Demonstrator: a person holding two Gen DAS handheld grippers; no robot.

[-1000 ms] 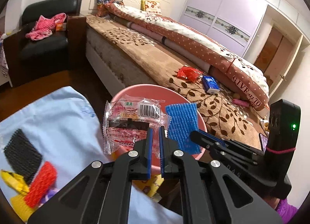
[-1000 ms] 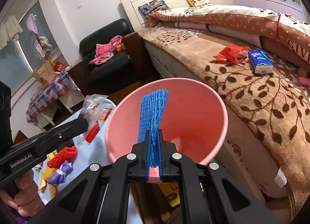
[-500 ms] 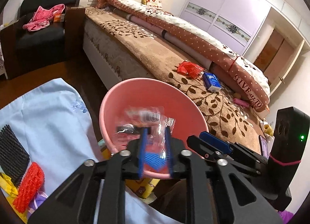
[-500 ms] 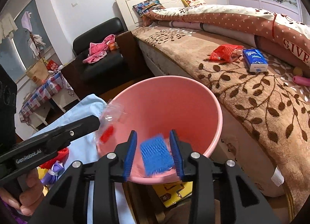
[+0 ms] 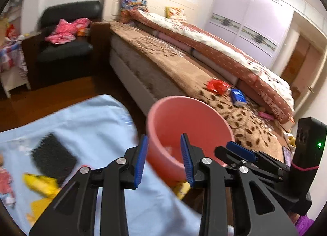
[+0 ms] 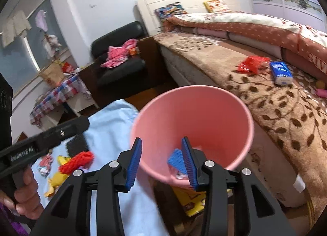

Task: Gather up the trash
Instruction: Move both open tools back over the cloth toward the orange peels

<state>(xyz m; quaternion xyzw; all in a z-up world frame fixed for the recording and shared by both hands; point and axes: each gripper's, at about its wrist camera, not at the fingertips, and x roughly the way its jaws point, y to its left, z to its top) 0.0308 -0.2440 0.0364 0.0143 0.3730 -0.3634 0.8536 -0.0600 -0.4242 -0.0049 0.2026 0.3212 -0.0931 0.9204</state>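
Note:
The pink bin (image 5: 173, 117) (image 6: 194, 117) stands between a table with a light blue cloth (image 5: 92, 125) and the bed. A blue mesh piece (image 6: 175, 159) lies inside it beside a shiny wrapper (image 6: 179, 175). My left gripper (image 5: 164, 140) hangs over the bin's near rim, jaws opening, nothing between them. My right gripper (image 6: 162, 140) is over the bin too, jaws opening and empty. On the cloth lie a black mesh pad (image 5: 51, 156), a yellow wrapper (image 5: 40, 183) and a red mesh piece (image 6: 79, 160). A red wrapper (image 6: 252, 63) and a blue tissue pack (image 6: 281, 72) lie on the bed.
The bed (image 5: 184, 68) with its brown leaf blanket runs along the right. A black armchair (image 5: 61, 52) with pink clothes stands at the back left. A yellow box (image 6: 190, 201) sits under the bin. A small table with a checked cloth (image 6: 59, 95) is at the far left.
Both grippers opened. The clear wrapper left the left gripper and the blue mesh left the right one; both dropped into the pink bin. Both grippers drew back a little.

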